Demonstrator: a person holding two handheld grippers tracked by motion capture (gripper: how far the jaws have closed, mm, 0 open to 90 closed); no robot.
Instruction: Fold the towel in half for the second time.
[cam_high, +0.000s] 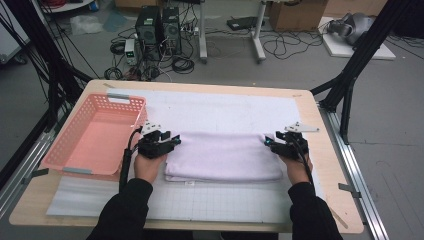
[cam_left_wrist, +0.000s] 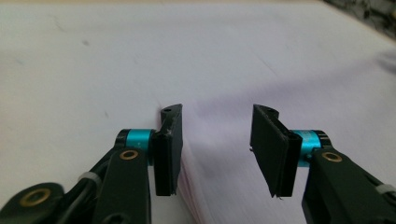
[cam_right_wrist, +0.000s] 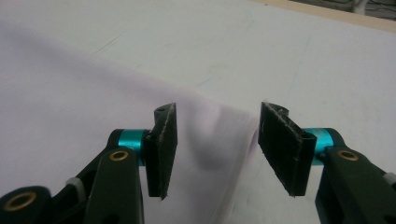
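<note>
Left claw (cam_high: 175, 140) and right claw (cam_high: 268, 141) gape apart at opposite far corners of the folded towel (cam_high: 225, 156), gripping nothing, pink basket (cam_high: 95, 135) left of it.

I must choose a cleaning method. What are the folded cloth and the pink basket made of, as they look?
The folded cloth looks like soft woven fabric, pale lilac and matte; its edges are rounded and it creases softly. The pink basket looks like moulded plastic, slightly glossy, with a regular lattice of holes in stiff walls.

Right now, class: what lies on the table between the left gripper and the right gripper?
In the high view, the folded towel spans the stretch between the left gripper and the right gripper.
</note>
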